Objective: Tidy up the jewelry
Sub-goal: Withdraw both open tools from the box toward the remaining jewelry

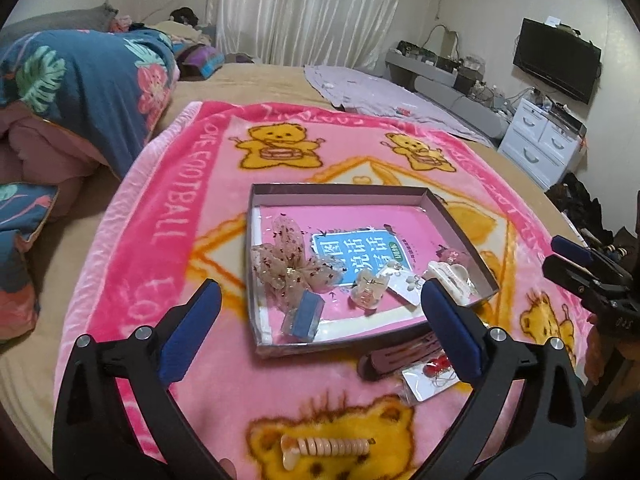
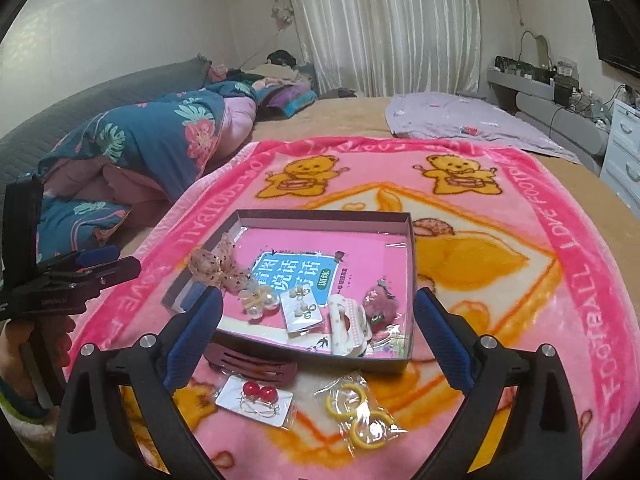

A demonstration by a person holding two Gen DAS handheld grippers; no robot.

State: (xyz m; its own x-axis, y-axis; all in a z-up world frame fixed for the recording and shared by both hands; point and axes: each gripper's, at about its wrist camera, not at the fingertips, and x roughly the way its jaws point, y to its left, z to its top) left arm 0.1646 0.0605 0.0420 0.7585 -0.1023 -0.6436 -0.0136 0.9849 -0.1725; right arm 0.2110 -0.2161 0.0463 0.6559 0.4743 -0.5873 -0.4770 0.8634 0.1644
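Jewelry is split: a bow (image 1: pixel 294 264), pearl clips and a white claw clip (image 2: pixel 347 326) lie in the box (image 2: pixel 411 276), while red earrings (image 2: pixel 256 398), yellow hoops (image 2: pixel 360 412) and a dark clip (image 2: pixel 250 362) remain on the blanket (image 2: pixel 520 320). Both the left gripper (image 1: pixel 320 320) and right gripper (image 2: pixel 318 332) are spread wide, empty. Thin plastic packets may be slipped over or pinched together with plush.

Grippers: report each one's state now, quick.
Left gripper: open, holding nothing, above the near edge of the box.
Right gripper: open, holding nothing.
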